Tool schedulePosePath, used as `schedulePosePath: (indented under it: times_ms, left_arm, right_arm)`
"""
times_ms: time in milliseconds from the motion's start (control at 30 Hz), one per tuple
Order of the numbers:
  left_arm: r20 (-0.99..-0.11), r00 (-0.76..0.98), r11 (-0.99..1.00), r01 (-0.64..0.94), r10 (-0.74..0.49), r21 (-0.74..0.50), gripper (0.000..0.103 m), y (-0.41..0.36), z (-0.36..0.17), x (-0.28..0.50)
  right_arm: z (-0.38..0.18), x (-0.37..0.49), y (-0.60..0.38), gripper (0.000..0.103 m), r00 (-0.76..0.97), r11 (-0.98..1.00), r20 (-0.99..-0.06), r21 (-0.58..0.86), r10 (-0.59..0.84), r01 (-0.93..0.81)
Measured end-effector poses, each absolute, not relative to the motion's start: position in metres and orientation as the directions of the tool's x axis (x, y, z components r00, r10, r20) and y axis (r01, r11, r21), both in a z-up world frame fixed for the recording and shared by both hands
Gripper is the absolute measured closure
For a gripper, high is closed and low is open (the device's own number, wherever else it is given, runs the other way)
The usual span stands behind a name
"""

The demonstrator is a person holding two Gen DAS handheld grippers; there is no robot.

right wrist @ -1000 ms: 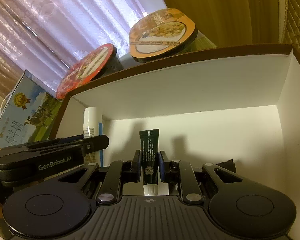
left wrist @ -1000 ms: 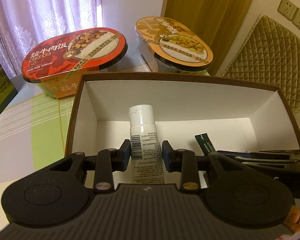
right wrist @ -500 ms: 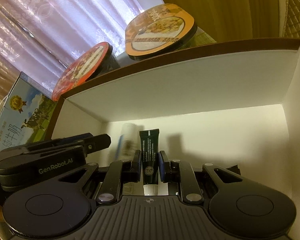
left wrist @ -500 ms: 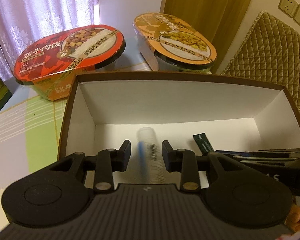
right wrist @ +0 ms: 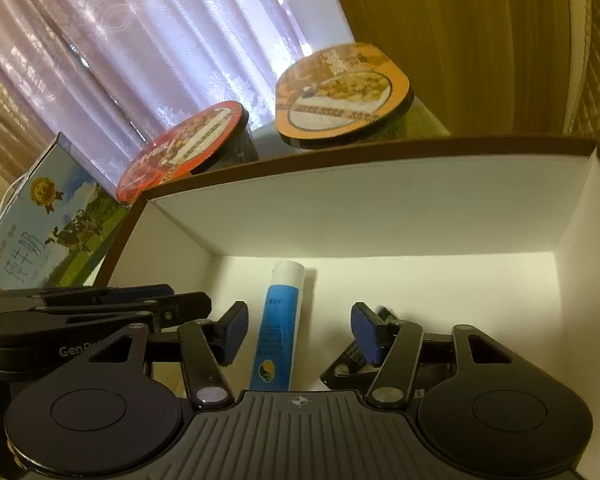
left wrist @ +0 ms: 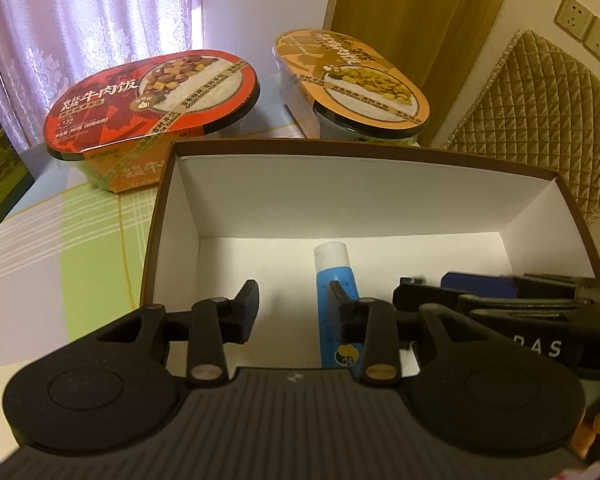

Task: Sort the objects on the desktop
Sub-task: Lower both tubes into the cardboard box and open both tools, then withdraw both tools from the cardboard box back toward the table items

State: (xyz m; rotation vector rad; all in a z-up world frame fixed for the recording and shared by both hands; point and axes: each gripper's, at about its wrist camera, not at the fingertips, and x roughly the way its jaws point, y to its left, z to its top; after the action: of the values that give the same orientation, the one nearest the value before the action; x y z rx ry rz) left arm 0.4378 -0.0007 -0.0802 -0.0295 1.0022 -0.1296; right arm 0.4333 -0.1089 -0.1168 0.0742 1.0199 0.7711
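Lace curtains [left wrist: 80, 20] back two rice bowls; the red bowl [left wrist: 152, 100] reads "牛肉饭". Inside the box [left wrist: 340, 200] lies a blue tube [left wrist: 334, 280], its print too small to read. Both the left gripper [left wrist: 294, 304] and right gripper [right wrist: 298, 320] have just been opening, gripping nothing; a dark tube [right wrist: 352, 360] sits half-hidden behind the right one.
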Motion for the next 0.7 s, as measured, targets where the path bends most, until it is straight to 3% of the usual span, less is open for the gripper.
schedulePosePath:
  times_ms: [67,167,233,300,367,567,700]
  left_arm:
    - [-0.838,0.533,0.992,0.102,-0.116,-0.073,0.067,-0.003,-0.077,0.434]
    - [-0.834,0.541,0.993,0.105,-0.105,-0.057,0.052,-0.005,-0.072,0.427]
    - [-0.83,0.548,0.992,0.11,-0.105,-0.053,0.051,-0.006,-0.068,0.423]
    - [-0.827,0.552,0.992,0.113,-0.108,-0.054,0.045,-0.006,-0.063,0.417]
    - [-0.821,0.561,0.992,0.114,-0.105,-0.049,0.036,-0.006,-0.059,0.411]
    - [-0.812,0.578,0.993,0.12,-0.081,-0.014,0.027,-0.011,-0.048,0.395]
    - [-0.799,0.597,0.993,0.118,-0.065,0.007,0.027,-0.014,-0.038,0.381]
  right_arm:
    - [-0.113,0.43,-0.111,0.038,0.302,0.741,-0.74,0.376,0.602,-0.557]
    - [-0.106,0.422,-0.116,0.021,0.327,0.743,-0.742,0.331,0.586,-0.582]
    - [-0.101,0.415,-0.122,0.008,0.351,0.744,-0.737,0.299,0.577,-0.597]
    - [-0.094,0.407,-0.128,0.003,0.375,0.74,-0.729,0.262,0.572,-0.619]
    - [-0.088,0.399,-0.132,0.002,0.395,0.734,-0.727,0.217,0.561,-0.644]
    - [-0.075,0.378,-0.142,0.002,0.451,0.739,-0.725,0.117,0.52,-0.664]
    - [-0.068,0.365,-0.151,0.002,0.488,0.756,-0.719,0.081,0.495,-0.649]
